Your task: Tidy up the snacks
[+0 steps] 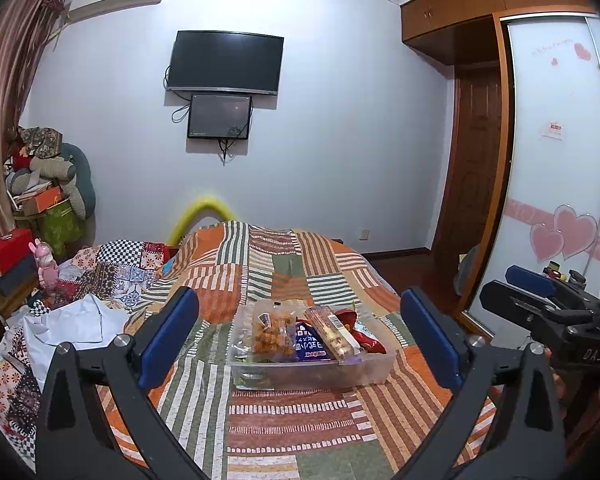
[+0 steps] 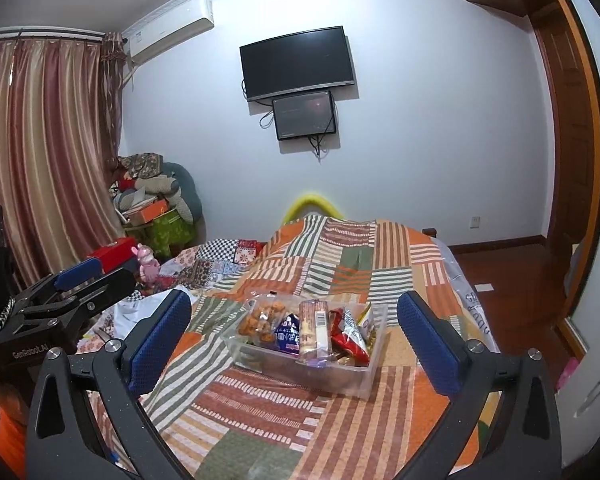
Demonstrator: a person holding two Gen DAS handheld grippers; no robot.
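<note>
Both tongs, left (image 1: 298,344) and right (image 2: 294,344), spread empty before snack bin (image 1: 376,372), long wafer pack (image 1: 332,334) pointing away.

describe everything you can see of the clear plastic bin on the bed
The clear plastic bin is a shallow, rectangular, see-through tub with no lid on it, sitting flat on the patchwork bedspread. It is packed with snack packets: a bag of orange-brown pieces, a blue packet, a long pale wrapped pack with a barcode and a red packet. Both open grippers, left and right, are short of it, touching nothing.
</note>
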